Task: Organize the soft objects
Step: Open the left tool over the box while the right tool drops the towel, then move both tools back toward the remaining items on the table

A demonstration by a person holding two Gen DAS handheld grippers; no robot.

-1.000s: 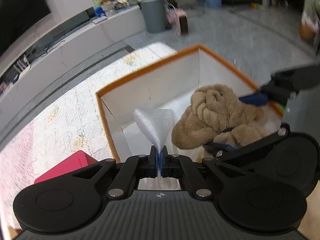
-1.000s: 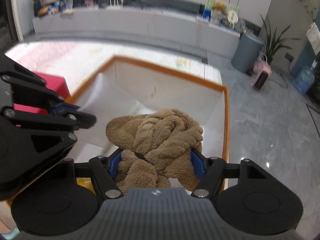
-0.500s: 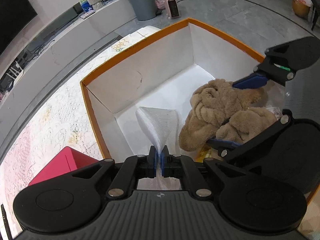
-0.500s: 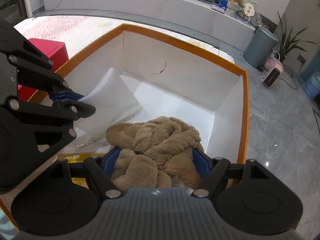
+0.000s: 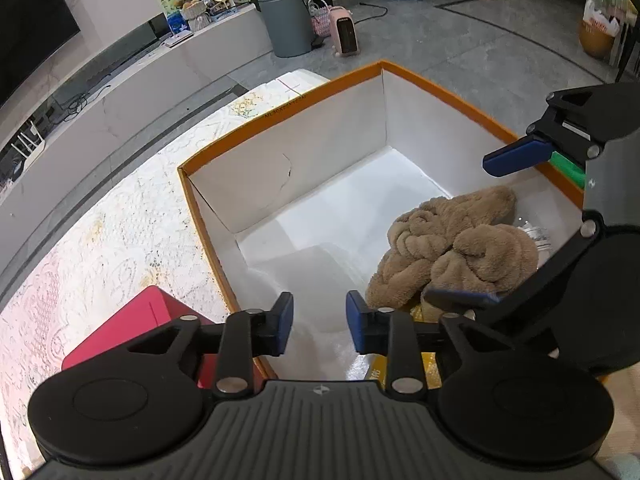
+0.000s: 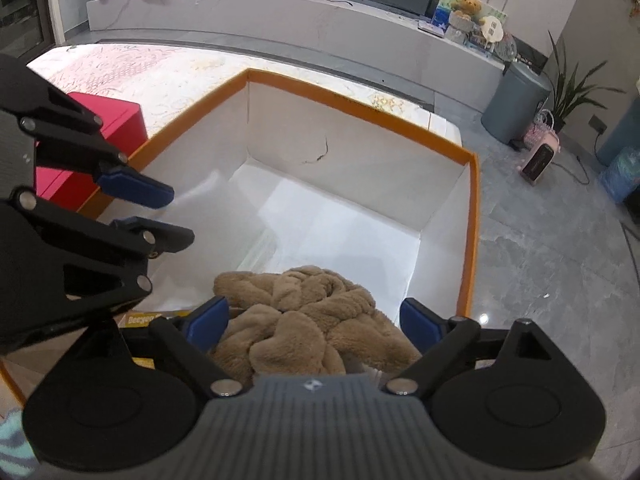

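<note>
An orange-rimmed box (image 5: 280, 114) (image 6: 360, 114) with white walls stands on the table. A tan fluffy soft item (image 5: 460, 246) (image 6: 312, 328) lies in the box's near right part. A white translucent bag (image 5: 316, 276) (image 6: 224, 200) lies in the box's near left part. My left gripper (image 5: 319, 320) is open above the bag, its jaws apart. My right gripper (image 6: 316, 320) is open, with the tan item lying between and below its jaws. Each gripper shows in the other's view, the left (image 6: 152, 212) and the right (image 5: 480, 232).
A red box (image 5: 132, 328) (image 6: 100, 140) stands left of the orange box on a lace tablecloth (image 5: 100, 240). A yellow packet (image 5: 420, 364) lies in the box's near side. The floor holds a grey bin (image 5: 286, 20), a pink heater (image 5: 346, 34) and a long low cabinet (image 6: 280, 20).
My left gripper has opened and let go of the white bag, which now lies in the box. My right gripper has opened wider and the tan item has dropped into the box.
</note>
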